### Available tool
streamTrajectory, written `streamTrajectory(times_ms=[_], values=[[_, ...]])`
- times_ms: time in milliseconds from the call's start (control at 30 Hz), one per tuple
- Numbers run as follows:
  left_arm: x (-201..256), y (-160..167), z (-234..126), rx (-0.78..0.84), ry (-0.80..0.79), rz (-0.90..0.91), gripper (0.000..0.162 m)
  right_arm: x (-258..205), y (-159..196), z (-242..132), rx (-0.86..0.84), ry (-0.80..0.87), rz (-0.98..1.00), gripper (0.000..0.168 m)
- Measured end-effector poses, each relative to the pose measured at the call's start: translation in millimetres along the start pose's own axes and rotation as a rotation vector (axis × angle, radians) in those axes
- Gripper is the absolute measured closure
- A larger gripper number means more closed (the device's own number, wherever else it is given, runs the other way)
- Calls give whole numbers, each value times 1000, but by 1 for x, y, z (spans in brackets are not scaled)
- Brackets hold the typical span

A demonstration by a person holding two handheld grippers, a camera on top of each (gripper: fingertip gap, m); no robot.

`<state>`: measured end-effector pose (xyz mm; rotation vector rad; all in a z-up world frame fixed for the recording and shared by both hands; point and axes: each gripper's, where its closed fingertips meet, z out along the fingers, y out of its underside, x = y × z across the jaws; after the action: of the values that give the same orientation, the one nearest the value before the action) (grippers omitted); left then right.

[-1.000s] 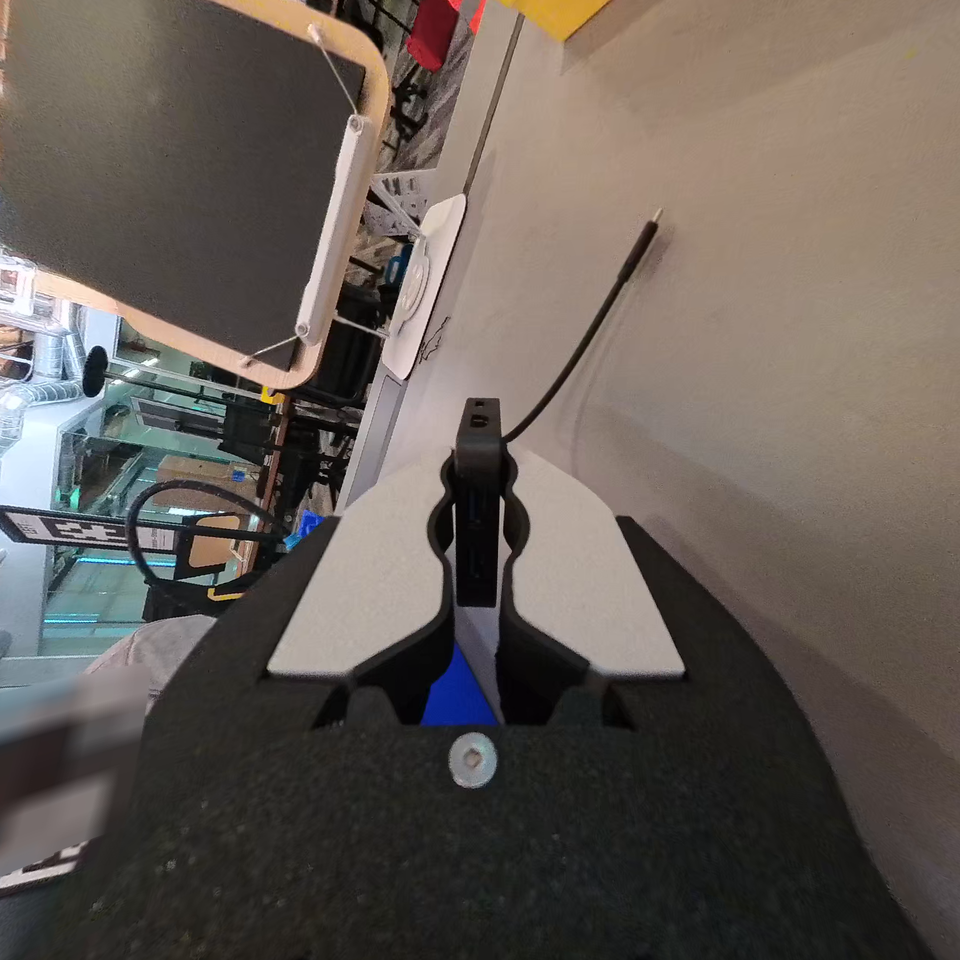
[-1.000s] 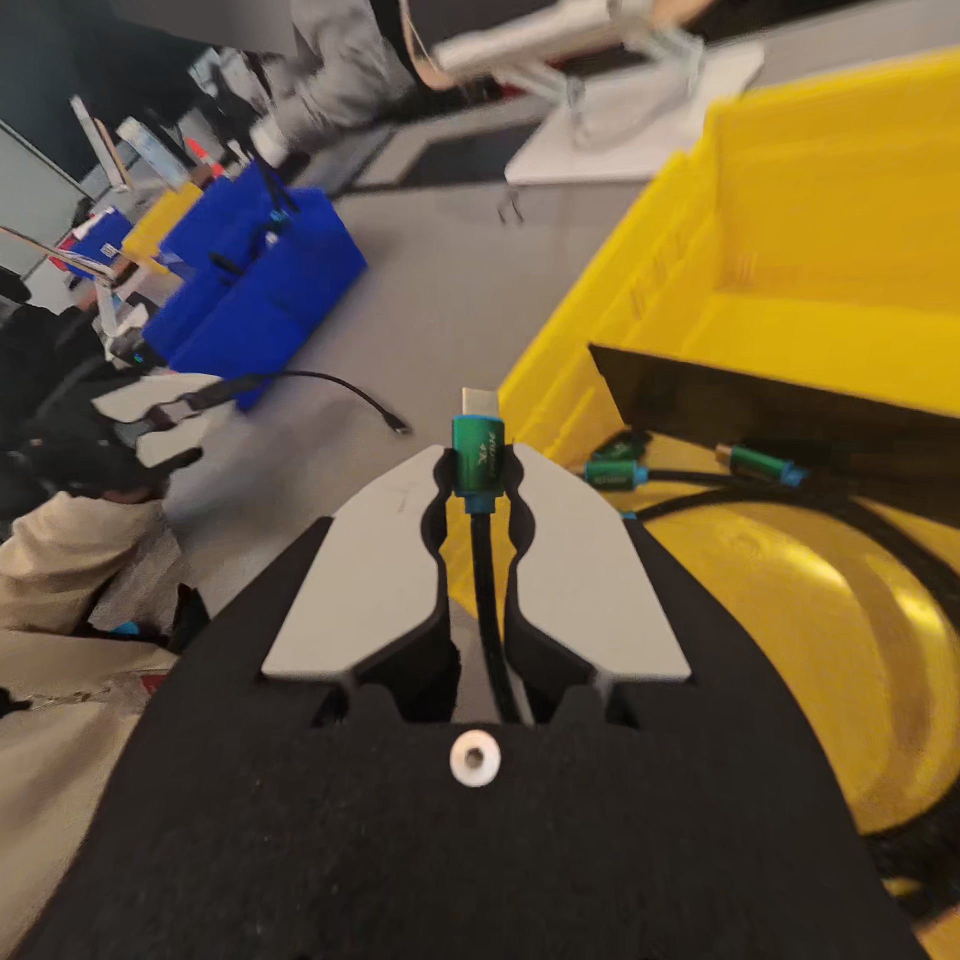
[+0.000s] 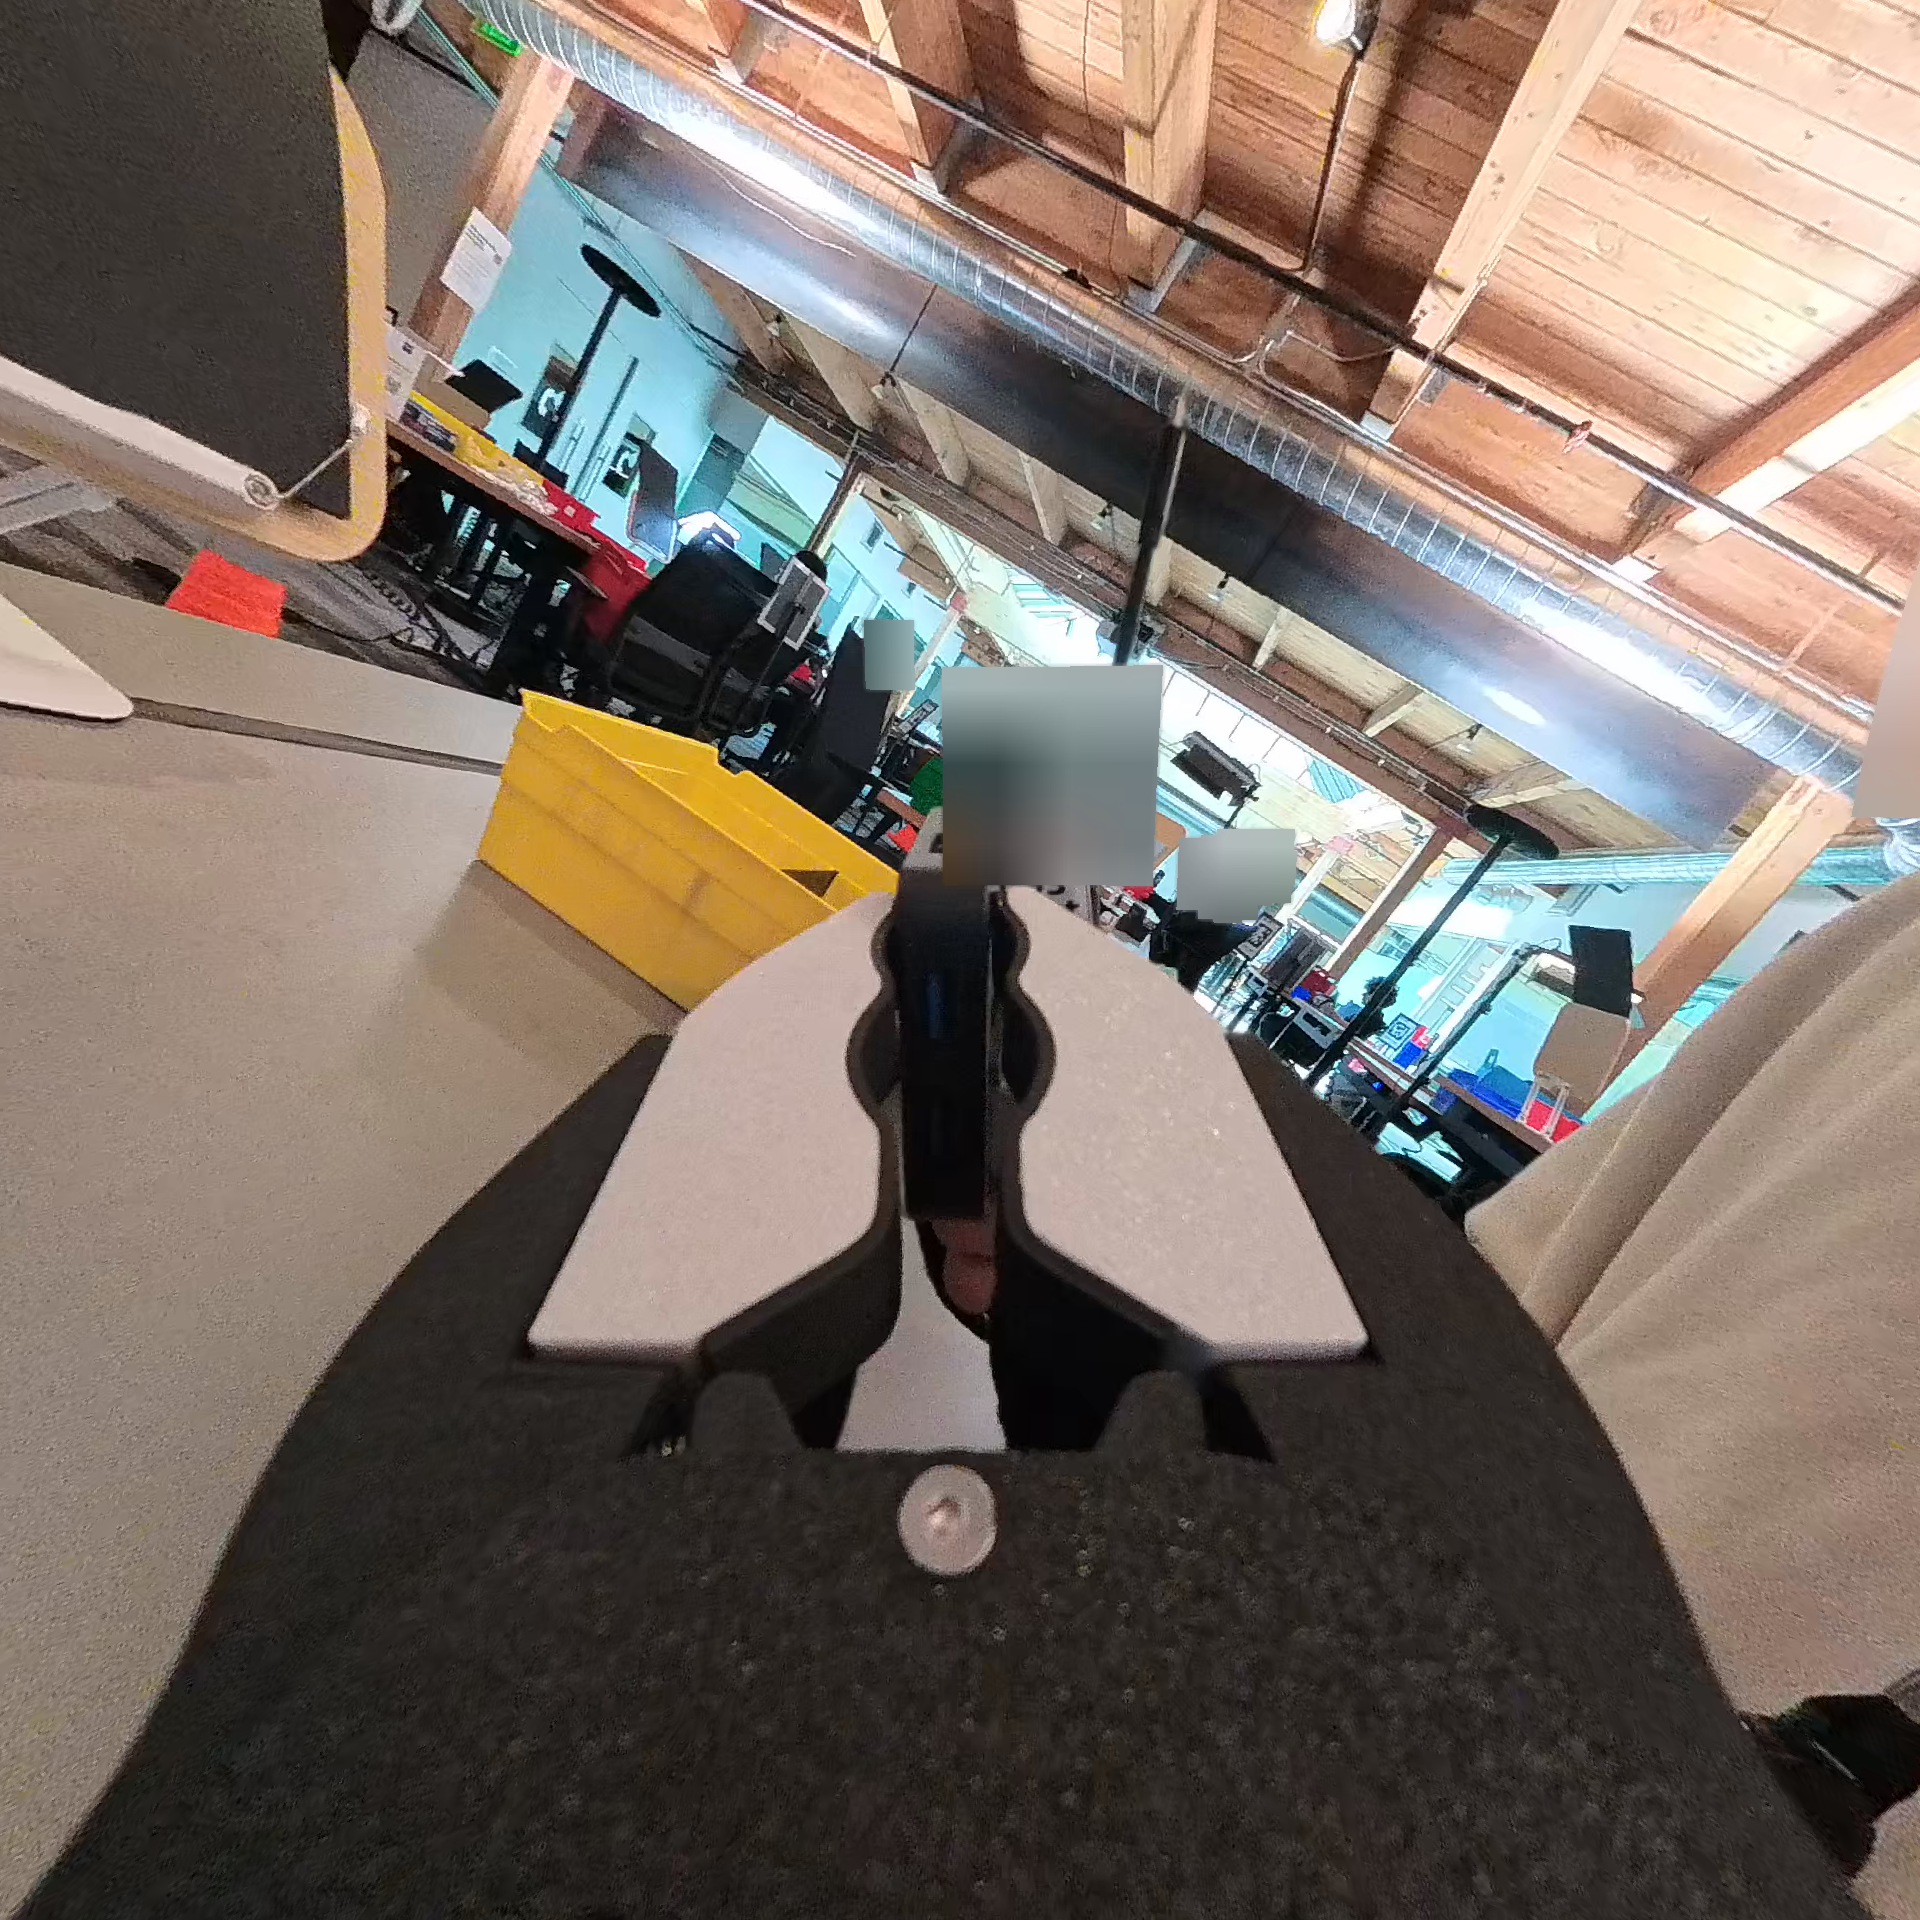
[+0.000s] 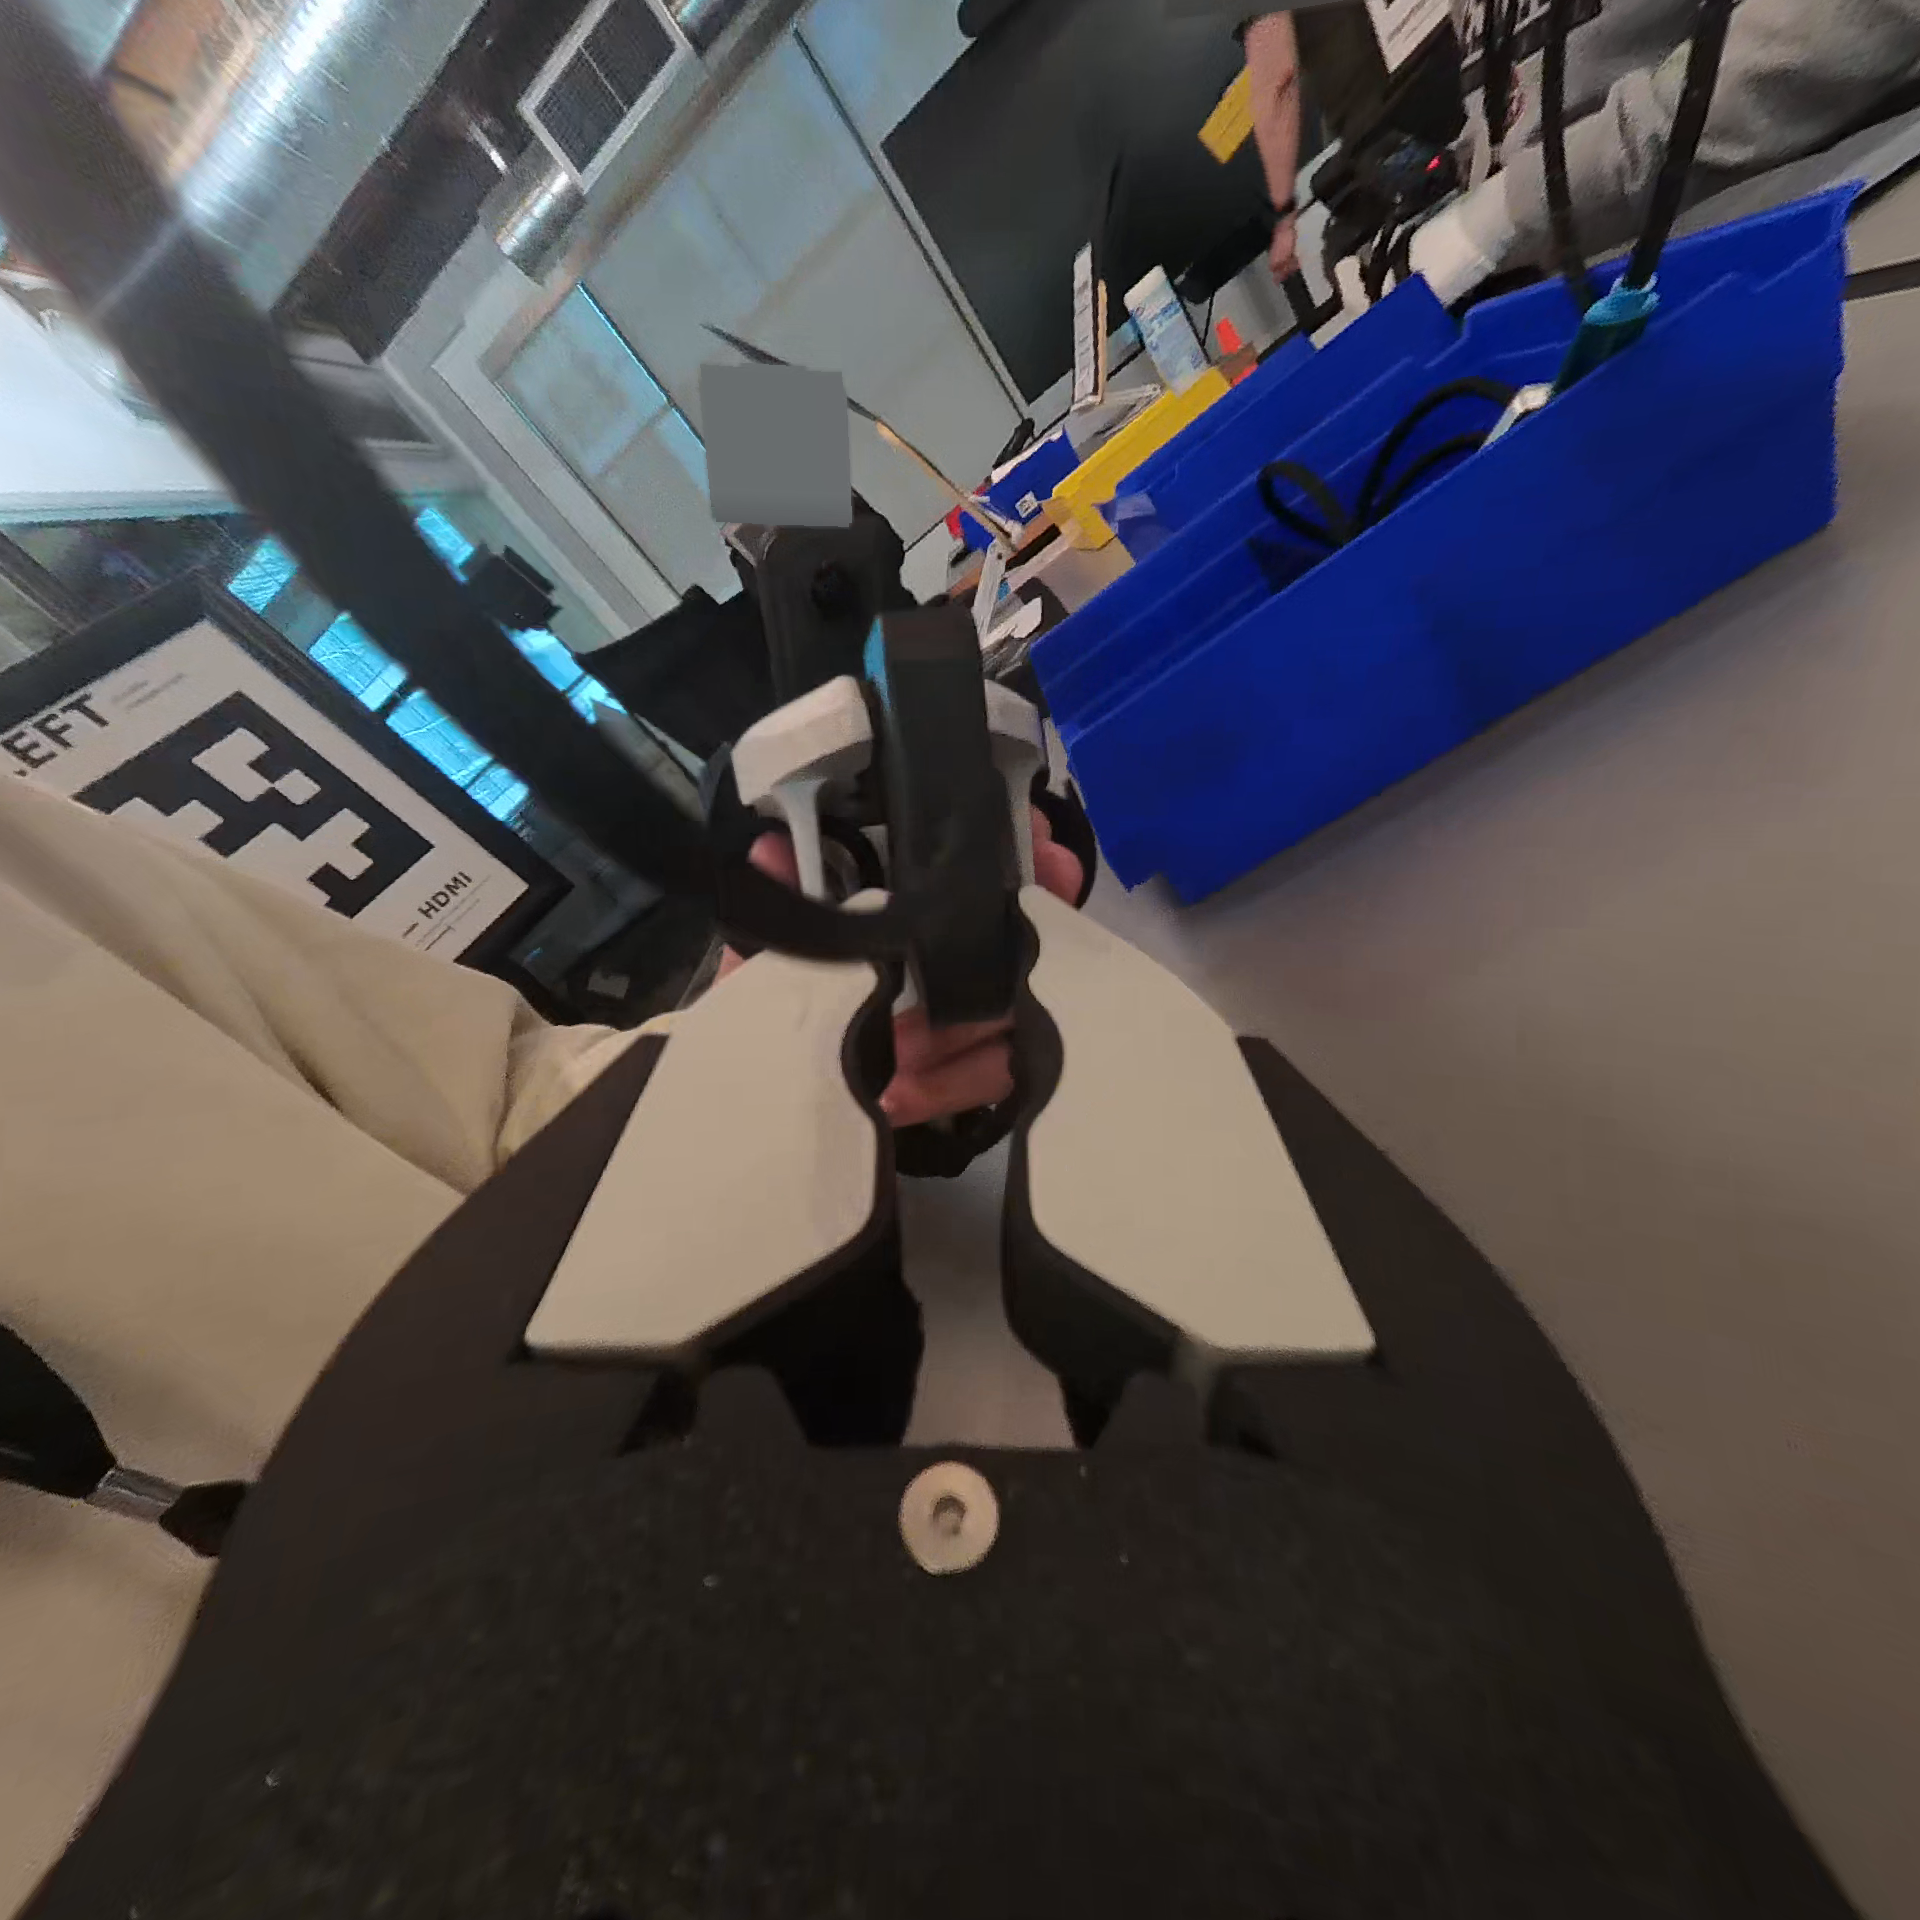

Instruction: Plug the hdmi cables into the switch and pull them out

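Switch [image 3: 943,1049] clamped in left gripper [image 3: 948,966]; right gripper's [image 4: 951,997] grip cannot be told.

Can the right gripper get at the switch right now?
Probably yes: the switch, clamped in the left gripper, stands right at the right gripper tips; only a black cable loops beside it.

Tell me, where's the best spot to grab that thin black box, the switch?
Across its two broad faces, mid-length, as the left gripper holds the switch now. It is a thin slab, so flat fingers seat well there, and the narrow edge with its blue socket probably stays free for plugs. Come in from a long edge.
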<state>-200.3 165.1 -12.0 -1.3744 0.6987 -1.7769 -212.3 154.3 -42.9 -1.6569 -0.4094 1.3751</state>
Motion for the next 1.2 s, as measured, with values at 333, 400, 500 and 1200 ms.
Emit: streamTrajectory(times_ms=[333,400,500,1200], values=[[-37,35,-24,-313,-276,309,139,53,-120,-181,101,627,-283,154],[-36,38,-22,-320,-262,302,140,82,-145,-250,18,887,-293,155],[-32,48,-16,-356,-236,290,140,146,-146,-338,-251,1205,-206,155],[-36,76,-15,-518,-276,456,142,244,-103,-399,-906,1480,-3,126]])
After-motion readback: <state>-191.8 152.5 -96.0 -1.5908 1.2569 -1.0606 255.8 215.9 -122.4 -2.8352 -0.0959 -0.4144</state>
